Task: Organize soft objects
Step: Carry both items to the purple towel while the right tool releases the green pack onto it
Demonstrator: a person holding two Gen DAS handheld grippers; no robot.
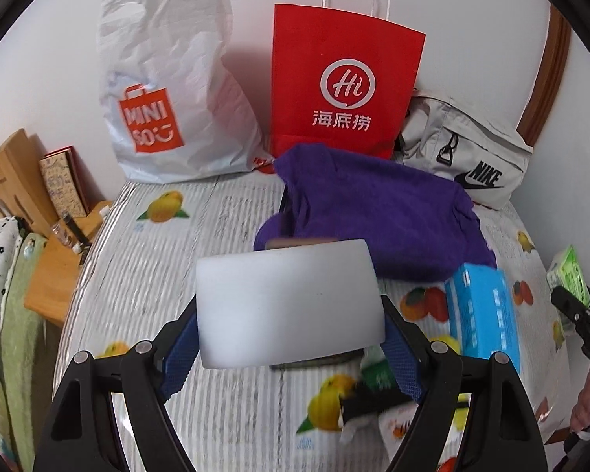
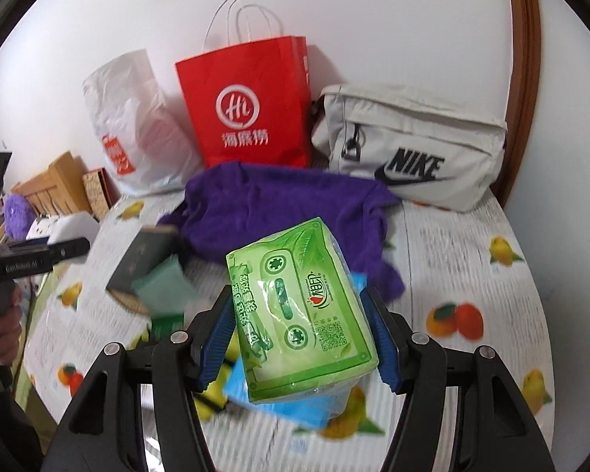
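Observation:
My left gripper [image 1: 291, 306] is shut on a white foam block [image 1: 289, 306], held up above the table between the blue pads. My right gripper [image 2: 296, 299] is shut on a green plastic-wrapped tissue pack [image 2: 302, 310], also lifted off the table. A crumpled purple cloth [image 1: 377, 212] lies behind both, in front of the bags. A blue tissue box [image 1: 483, 314] rests on the table to the right of the white block, and partly shows under the green pack [image 2: 291, 405]. The right gripper with the green pack [image 1: 570, 275] shows at the right edge of the left wrist view.
A white plastic bag [image 1: 169, 90], a red paper bag [image 1: 346, 82] and a grey Nike bag [image 1: 467, 157] stand along the wall. A dark book [image 2: 141, 263] and a green sponge [image 2: 165, 287] lie on the fruit-print tablecloth [image 1: 157, 275]. Wooden furniture [image 1: 15, 181] stands left.

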